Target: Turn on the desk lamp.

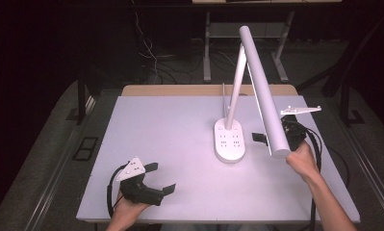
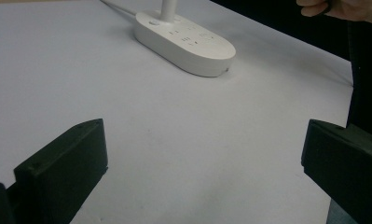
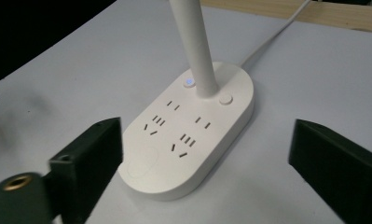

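A: What is seen nearest the front edge of the desk [image 1: 156, 120]?

B: The left gripper [image 1: 153, 180] is seen near the front left corner, held in a hand [image 1: 127, 211] that comes in over the front edge. Its jaws are spread wide and nothing is held between them; only bare desk surface is shown between them in the left gripper view.

A: And further in?

B: The right gripper [image 1: 264, 138] is found toward the right edge, about halfway back, carried by the right hand [image 1: 303, 159]. Its jaws are also stood wide apart and nothing is gripped. In the right gripper view the lamp base [image 3: 188, 135] is seen lying ahead of the open jaws, apart from both of them.

A: Where is the lamp placed?

B: The white oval lamp base [image 1: 229, 139] is set right of the desk's centre, just beside the right gripper. Socket slots are seen on its top, along with a small lit button [image 3: 189, 83] and a plain round button [image 3: 225, 99] beside the stem.

A: And beyond the base?

B: The stem [image 1: 235, 86] is raised from the far end of the base and leans toward the far edge. The long lamp head [image 1: 264, 91] is angled down from its top toward the right hand. A white cable [image 3: 272, 35] is run from the base toward the far edge.
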Demonstrator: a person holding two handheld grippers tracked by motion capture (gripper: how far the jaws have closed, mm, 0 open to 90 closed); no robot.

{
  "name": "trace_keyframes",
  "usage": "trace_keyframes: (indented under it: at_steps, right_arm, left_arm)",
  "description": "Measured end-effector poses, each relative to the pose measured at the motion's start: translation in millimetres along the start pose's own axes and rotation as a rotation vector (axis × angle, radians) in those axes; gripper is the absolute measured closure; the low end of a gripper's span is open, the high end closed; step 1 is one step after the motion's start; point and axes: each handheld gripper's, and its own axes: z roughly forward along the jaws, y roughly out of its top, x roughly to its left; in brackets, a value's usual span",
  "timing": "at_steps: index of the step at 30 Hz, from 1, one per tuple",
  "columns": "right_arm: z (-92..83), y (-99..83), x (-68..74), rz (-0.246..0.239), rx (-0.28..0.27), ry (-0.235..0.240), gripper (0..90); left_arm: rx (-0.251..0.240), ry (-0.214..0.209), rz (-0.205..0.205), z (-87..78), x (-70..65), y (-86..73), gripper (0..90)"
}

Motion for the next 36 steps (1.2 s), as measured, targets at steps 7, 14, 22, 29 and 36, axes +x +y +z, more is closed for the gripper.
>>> trace_keyframes:
  at_steps: [7,14,22,29,36]
  right_arm:
    - [-12.8,-12.6,5.9,0.001,-0.022,0.031,0.4]
    - [-23.3,-26.7,15.7,-0.006,-0.026,0.056,0.4]
    - [-32.1,-48.2,25.1,0.0,-0.034,0.078,0.4]
    - [-40.4,-71.8,30.0,0.016,-0.051,0.078,0.4]
    - [-44.6,-92.6,35.6,0.018,-0.058,0.067,0.5]
  left_arm:
    - [-0.002,0.003,-0.004,-0.6,0.4,-0.1,0.0]
    - [0.001,0.003,-0.002,-0.1,0.2,-0.2,0.0]
    - [0.004,0.005,0.003,-0.6,-0.3,-0.3,0.0]
    - [0.01,0.004,0.008,-0.1,-0.5,-0.2,0.0]
    - [0.011,0.003,0.008,0.6,-0.6,-0.3,0.0]
